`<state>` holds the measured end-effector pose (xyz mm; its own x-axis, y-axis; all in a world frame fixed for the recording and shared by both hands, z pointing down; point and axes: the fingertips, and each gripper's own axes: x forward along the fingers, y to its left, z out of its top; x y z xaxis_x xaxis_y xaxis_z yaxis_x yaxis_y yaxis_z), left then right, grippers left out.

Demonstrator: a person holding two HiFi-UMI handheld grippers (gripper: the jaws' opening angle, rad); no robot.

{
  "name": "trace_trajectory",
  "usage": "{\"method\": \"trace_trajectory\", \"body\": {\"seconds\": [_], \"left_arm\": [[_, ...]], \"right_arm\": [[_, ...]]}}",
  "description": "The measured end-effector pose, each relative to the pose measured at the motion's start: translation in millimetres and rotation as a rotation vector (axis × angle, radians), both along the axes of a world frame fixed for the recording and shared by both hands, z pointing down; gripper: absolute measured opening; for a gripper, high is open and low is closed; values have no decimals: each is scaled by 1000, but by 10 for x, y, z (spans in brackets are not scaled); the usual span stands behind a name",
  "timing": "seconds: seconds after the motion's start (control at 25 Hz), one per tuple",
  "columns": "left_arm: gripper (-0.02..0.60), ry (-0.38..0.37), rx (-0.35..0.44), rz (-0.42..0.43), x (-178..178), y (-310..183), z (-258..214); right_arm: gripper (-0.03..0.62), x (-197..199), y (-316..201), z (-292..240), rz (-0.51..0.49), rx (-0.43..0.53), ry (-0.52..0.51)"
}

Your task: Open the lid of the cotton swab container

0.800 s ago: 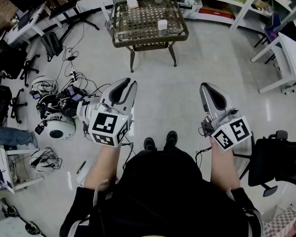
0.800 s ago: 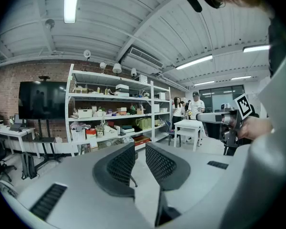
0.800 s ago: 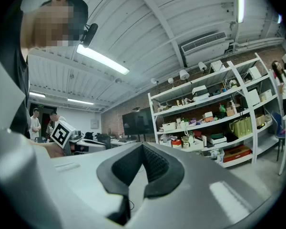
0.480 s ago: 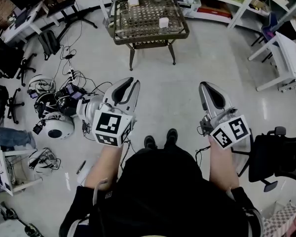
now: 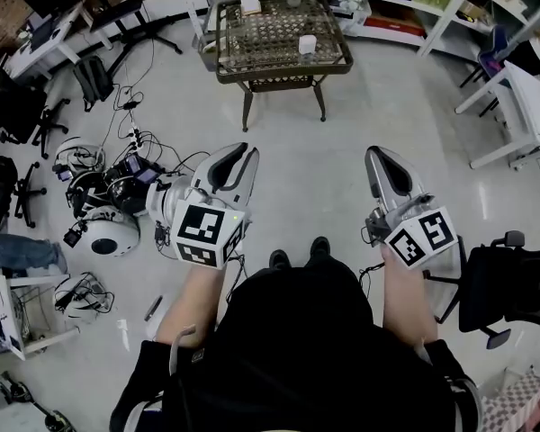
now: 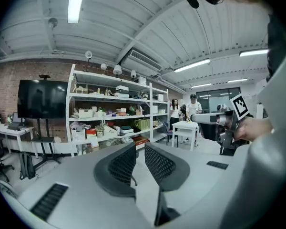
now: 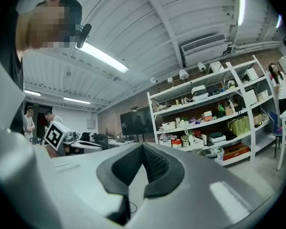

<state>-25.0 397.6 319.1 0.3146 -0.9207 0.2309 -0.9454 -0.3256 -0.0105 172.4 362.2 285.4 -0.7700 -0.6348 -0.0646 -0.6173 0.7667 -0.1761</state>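
A small white container (image 5: 307, 44), which I take for the cotton swab container, stands on the wire-topped metal table (image 5: 252, 61) far ahead across the floor. In the head view both grippers are held out level at waist height, well short of that table. My left gripper (image 5: 244, 153) has its jaws almost together with nothing between them; in its own view the left gripper (image 6: 139, 148) looks at shelves. My right gripper (image 5: 375, 155) is shut and empty, as the right gripper (image 7: 143, 149) also shows in its own view. Neither gripper view shows the container.
Cables and round devices (image 5: 108, 205) litter the floor at left. A black office chair (image 5: 513, 295) stands at right, a white desk (image 5: 531, 97) beyond it. White shelving (image 5: 405, 12) runs behind the table. Two people (image 6: 193, 109) stand in the distance.
The table and the container sit slightly further right in the head view. Both grippers hold about the same place and stay shut.
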Motion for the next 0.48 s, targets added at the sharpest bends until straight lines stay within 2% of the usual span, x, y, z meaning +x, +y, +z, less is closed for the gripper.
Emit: {"method": "trace_trajectory", "body": {"seconds": [0.24, 0.48], "left_arm": [[55, 16, -24, 5, -139, -11, 117], [54, 18, -60, 4, -207, -190, 262]], "right_arm": [[9, -205, 32, 84, -45, -22, -5], [9, -318, -172, 178, -84, -60, -23]]}}
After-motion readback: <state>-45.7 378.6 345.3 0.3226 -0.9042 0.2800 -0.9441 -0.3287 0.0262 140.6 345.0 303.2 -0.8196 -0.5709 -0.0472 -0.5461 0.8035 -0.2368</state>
